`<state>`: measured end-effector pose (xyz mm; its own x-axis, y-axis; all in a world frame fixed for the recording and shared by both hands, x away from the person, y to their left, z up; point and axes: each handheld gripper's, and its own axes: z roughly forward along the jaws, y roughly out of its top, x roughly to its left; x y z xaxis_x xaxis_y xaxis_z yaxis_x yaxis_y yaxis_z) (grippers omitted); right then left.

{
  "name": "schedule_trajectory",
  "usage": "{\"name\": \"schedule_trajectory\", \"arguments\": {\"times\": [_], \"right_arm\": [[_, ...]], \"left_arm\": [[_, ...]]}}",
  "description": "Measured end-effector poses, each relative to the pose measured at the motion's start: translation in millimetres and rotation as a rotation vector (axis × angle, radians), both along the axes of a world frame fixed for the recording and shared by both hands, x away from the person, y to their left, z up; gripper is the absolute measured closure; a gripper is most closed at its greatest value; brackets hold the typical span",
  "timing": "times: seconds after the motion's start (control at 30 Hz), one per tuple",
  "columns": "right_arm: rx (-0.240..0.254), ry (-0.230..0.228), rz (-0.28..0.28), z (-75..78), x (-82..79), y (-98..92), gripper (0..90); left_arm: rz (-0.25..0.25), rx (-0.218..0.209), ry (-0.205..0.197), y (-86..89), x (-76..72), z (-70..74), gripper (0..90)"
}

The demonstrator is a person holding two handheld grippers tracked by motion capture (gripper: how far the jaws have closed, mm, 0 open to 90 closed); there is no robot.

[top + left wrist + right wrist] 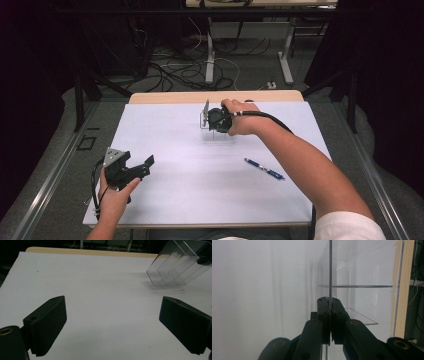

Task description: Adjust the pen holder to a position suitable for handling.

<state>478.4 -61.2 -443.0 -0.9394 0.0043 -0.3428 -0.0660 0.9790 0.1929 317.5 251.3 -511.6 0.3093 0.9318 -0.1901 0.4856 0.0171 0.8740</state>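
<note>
A clear plastic organizer box (220, 137) with inner dividers is at the back middle of the white board (190, 175). My right gripper (210, 120) is shut on one of its thin walls. In the right gripper view the two black jaws (329, 302) pinch that clear wall (330, 270) edge-on, with shelves of the box (362, 287) to the right. The left gripper view has the box (175, 267) tilted, its low end just off the board. My left gripper (141, 162) rests at the board's near left, open, with nothing between its wide-spread jaws (112, 322).
A blue pen (264, 168) lies on the board to the right of centre. The wooden table edge (215, 96) runs behind the board. Beyond it, table legs (210, 60) and loose cables (175, 70) cover the floor.
</note>
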Motion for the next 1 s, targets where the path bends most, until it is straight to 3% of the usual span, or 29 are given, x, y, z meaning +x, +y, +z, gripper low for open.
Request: {"name": "schedule_trajectory", "arguments": {"times": [0.17, 0.5, 0.57, 0.67, 1.0], "right_arm": [[-0.001, 0.031, 0.001, 2.3, -14.4, 0.1, 87.8], [0.0, 0.094, 0.016, -6.1, -24.5, 4.0, 87.9], [0.012, 0.091, 0.028, -8.7, -24.4, 4.4, 87.9], [-0.01, 0.1, 0.027, -10.3, -24.6, 5.4, 87.8], [0.036, 0.081, -0.014, -11.6, -17.0, 2.1, 84.8]], "left_arm": [[-0.005, -0.003, 0.009, -1.2, 0.6, -0.6, 2.5], [-0.012, 0.005, 0.013, -3.1, 2.1, -2.2, 0.4], [-0.012, 0.005, 0.016, -3.1, 2.0, -2.4, 0.4], [-0.013, 0.009, 0.016, -3.5, 2.3, -2.9, 0.4], [-0.017, 0.023, 0.017, -2.8, 2.0, -3.2, 0.4]]}}
